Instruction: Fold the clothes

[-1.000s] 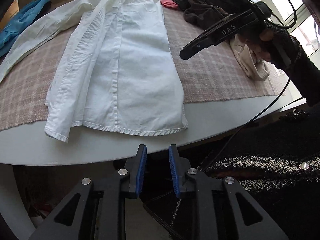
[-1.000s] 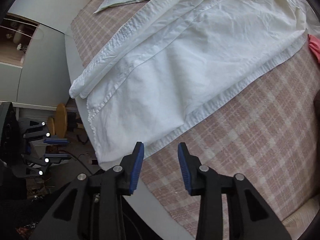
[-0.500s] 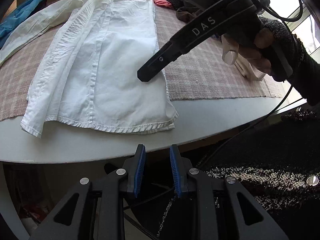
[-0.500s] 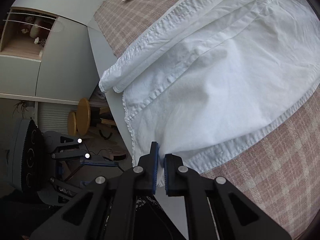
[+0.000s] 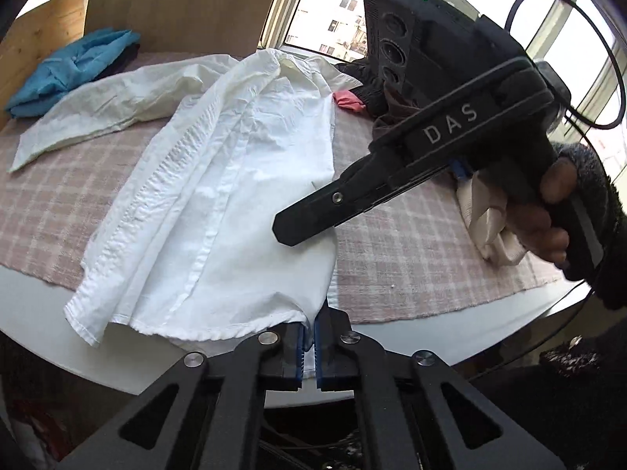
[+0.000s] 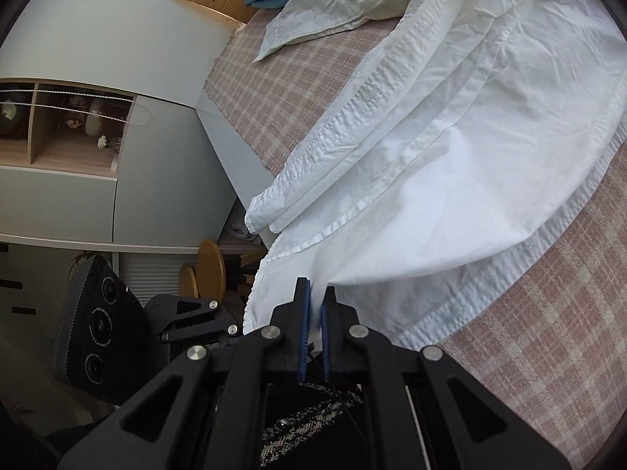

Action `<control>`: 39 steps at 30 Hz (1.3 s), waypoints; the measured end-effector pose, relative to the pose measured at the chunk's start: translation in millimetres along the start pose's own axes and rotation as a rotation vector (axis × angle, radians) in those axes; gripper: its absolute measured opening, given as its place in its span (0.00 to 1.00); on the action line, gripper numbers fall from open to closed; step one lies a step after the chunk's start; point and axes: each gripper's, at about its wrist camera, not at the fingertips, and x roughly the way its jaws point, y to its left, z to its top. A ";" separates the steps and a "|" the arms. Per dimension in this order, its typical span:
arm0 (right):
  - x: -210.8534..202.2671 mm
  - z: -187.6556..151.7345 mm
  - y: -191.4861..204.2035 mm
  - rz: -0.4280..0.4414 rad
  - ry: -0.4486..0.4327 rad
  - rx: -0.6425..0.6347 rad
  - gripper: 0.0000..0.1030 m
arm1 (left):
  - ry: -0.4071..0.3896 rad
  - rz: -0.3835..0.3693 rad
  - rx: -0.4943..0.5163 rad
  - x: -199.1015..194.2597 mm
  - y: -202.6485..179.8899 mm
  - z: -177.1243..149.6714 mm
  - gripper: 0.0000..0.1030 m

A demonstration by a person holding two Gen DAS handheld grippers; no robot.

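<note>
My left claw (image 5: 309,346) is clamped on the bottom hem of a white shirt (image 5: 235,203), near its right-hand corner at the front edge of the surface (image 5: 450,337). White cloth shows pinched between the two blue pads (image 5: 299,348).

My right claw (image 6: 315,337) is likewise closed on the shirt, gripping a fold of the white fabric close to the hem, where the cloth rises to a peak between the pads. Seen from the left wrist camera, the right claw (image 5: 286,231) hangs above the lower half of the shirt, held in a hand (image 5: 548,215) with a dark fuzzy sleeve (image 5: 599,211) behind it.

The shirt lies lengthwise on a pink plaid cloth (image 5: 411,254) that covers most of the pale surface, collar at the far end and hem at the near edge, with one sleeve spread out to the left. The side of the body nearer that sleeve is bunched into long ridges.

Beyond the sleeve a blue garment (image 5: 70,70) sits at the far left corner. Dark clothes (image 5: 376,94) and something pink (image 5: 347,101) are heaped near the collar, and a cream garment (image 5: 486,219) lies to the right, partly behind the hand.
</note>
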 end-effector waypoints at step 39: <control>6.3 21.8 11.7 -0.411 -0.063 -0.320 0.35 | 0.234 0.147 -0.020 -12.8 164.1 -11.6 0.36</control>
